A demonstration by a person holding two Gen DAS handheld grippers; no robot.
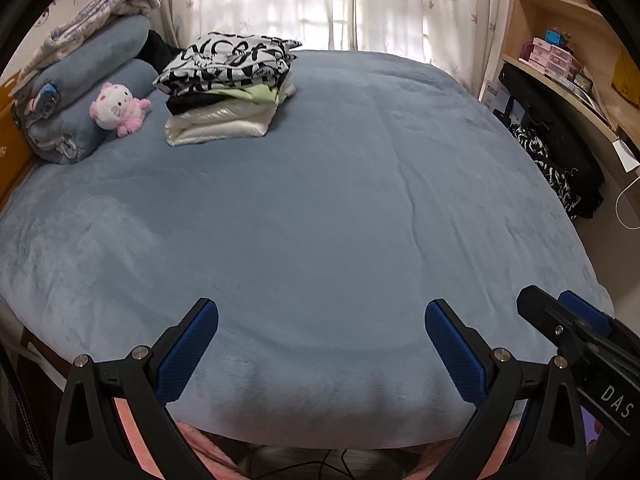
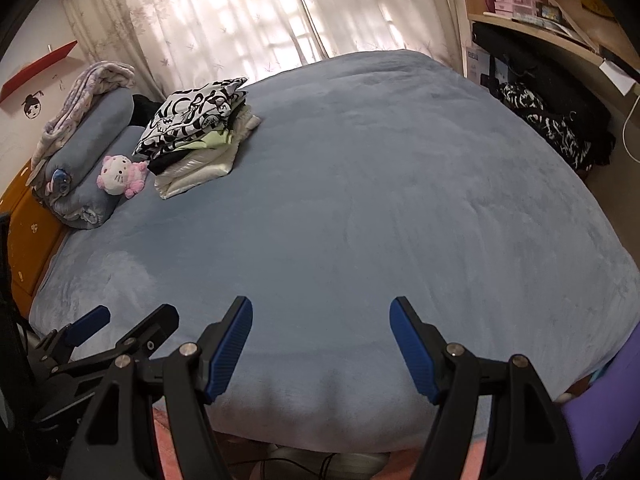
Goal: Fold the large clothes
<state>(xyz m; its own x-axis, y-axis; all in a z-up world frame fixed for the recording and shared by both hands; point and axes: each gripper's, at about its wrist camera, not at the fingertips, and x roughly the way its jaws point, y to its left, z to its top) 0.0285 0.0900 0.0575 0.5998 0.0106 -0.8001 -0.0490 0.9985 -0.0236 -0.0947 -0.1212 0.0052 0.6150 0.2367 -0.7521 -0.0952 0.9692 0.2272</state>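
A wide blue bed cover (image 1: 320,200) filled the room below pale curtains (image 1: 264,0). One stack of folded clothes (image 1: 224,88), one plush cat (image 1: 116,108) and two rolled blankets (image 1: 92,56) lay at its far left. Both the left gripper (image 1: 320,344) and the right gripper (image 2: 320,344) stood wide and empty.

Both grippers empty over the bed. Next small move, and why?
Probably swing the right hand-held gripper toward the black-and-white garment pile on the chair beside the bed. Both it and the left hand-held gripper are open and hold nothing, the blue blanket in front bears no garment, and the stack of folded clothes looks already done.
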